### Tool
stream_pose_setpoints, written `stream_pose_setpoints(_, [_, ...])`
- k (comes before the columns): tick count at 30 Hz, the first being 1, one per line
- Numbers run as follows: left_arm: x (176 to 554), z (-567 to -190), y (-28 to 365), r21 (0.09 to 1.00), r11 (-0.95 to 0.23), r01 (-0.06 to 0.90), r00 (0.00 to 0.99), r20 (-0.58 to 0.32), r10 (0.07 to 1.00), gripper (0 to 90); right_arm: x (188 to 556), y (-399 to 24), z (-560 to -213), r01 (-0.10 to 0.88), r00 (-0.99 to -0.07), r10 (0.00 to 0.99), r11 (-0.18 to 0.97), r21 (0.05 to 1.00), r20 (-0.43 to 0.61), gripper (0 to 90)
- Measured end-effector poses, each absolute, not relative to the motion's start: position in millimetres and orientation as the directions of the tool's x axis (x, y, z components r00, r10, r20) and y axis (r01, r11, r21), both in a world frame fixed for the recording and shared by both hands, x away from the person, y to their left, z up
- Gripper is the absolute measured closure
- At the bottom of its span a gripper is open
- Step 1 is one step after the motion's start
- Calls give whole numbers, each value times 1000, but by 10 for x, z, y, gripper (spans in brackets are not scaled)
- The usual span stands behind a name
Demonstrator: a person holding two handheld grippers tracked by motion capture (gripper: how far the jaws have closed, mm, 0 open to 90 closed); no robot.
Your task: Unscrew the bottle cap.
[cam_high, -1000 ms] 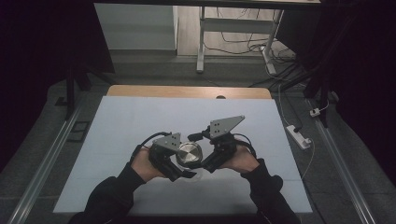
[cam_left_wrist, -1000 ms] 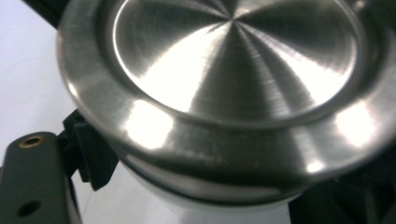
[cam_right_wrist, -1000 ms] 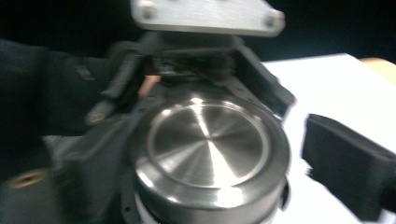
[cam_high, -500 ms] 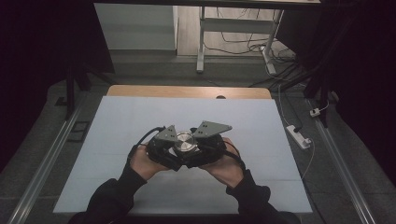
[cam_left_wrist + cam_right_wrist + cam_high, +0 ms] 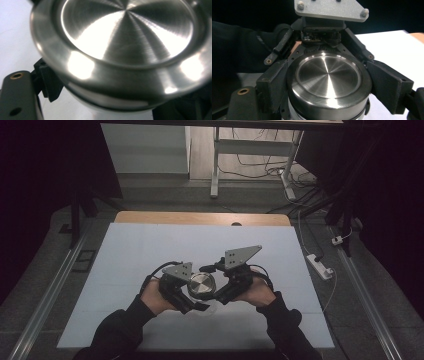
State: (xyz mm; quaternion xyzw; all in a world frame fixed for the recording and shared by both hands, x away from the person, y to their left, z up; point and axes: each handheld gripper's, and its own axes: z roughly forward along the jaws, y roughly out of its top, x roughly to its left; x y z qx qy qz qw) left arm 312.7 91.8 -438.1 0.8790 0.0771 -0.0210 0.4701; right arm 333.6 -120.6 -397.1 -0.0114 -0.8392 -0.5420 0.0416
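Both sets of jaws are clamped around the same thing here: a round brushed-steel lid (image 5: 201, 285) sitting on top of a pale container (image 5: 294, 113), of which a sliver peeks out underneath. In the right gripper view the right gripper (image 5: 329, 82) has its two black fingers (image 5: 387, 85) hugging the sides of the lid, one on each side, pads pressed against the metal rim, and those jaws have just been closing in on it with the lid between them. Straight across from it in that same view you can see the left gripper (image 5: 322, 37) gripping the far side of the lid, with its grey three-cornered plate (image 5: 329, 8) on top and a dark sleeve (image 5: 234, 47) behind it. The left gripper view is super close up and a bit blurry, mostly shiny lid with a concentric brushed pattern, and one black finger (image 5: 48, 82) is tucked up against the lower left of the rim, so that one is clenched on it too. From the high view the lid sits right between the two grippers, near the front middle of the white table top (image 5: 150, 250), with the left hand (image 5: 155, 295) and right hand (image 5: 260, 292) coming in from the bottom. Further out there's a wooden strip (image 5: 200, 218) along the table's far edge and a white power strip (image 5: 320, 266) on the floor off to the right.
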Motion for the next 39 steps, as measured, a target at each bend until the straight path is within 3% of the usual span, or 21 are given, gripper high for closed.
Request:
stream_pose_setpoints(2, [3128, -4374, 906, 817, -552, 167, 984, -100, 150, 151, 3380, -1226, -3994, 91, -992, -37, 416, 905, 117, 150])
stream_pose_setpoints(6, [3166, -4368, 957, 807, -543, 231, 958, -89, 274, 152, 3354, -1221, -3908, 114, -990, 130, 454, 884, 61, 84])
stream_pose_setpoints(12, [3200, -4385, 999, 796, -528, 296, 917, -81, 392, 152, 3123, -1039, -3805, 135, -938, 345, 471, 872, -41, 91])
stream_pose_setpoints(14, [3192, -4384, 994, 800, -519, 302, 910, -79, 407, 152, 3092, -995, -3816, 142, -928, 370, 473, 869, -49, 94])
stream_pose_setpoints(17, [3174, -4374, 973, 801, -522, 294, 911, -69, 408, 152, 3016, -881, -3872, 153, -885, 455, 485, 861, -99, 133])
stream_pose_setpoints(18, [3172, -4370, 971, 797, -532, 288, 914, -63, 400, 152, 2985, -849, -3899, 142, -866, 484, 480, 866, -126, 187])
stream_pose_setpoints(22, [3175, -4378, 973, 799, -532, 279, 925, -73, 374, 152, 2975, -852, -3890, 111, -878, 456, 493, 863, -148, 190])
stream_pose_setpoints(26, [3187, -4380, 1018, 815, -530, 233, 959, -102, 264, 151, 3033, -927, -3876, 76, -928, 354, 486, 871, -117, 191])
stream_pose_setpoints(28, [3170, -4379, 1011, 827, -530, 189, 979, -119, 164, 151, 3169, -1050, -3887, 66, -982, 188, 448, 892, -22, 192])
stream_pose_setpoints(30, [3162, -4384, 1001, 831, -526, 182, 982, -126, 142, 151, 3218, -1091, -3905, 69, -991, 130, 428, 901, 15, 192])
stream_pose_setpoints(31, [3160, -4386, 990, 831, -529, 173, 984, -124, 127, 151, 3295, -1150, -3961, 82, -997, 44, 380, 921, 71, 190])
stream_pose_setpoints(35, [3153, -4371, 963, 817, -546, 184, 979, -102, 177, 151, 3358, -1166, -4012, 122, -993, 48, 368, 922, 112, 114])
stream_pose_setpoints(39, [3165, -4362, 990, 802, -552, 228, 954, -70, 293, 151, 3283, -1145, -3913, 123, -977, 212, 423, 898, 34, 99])
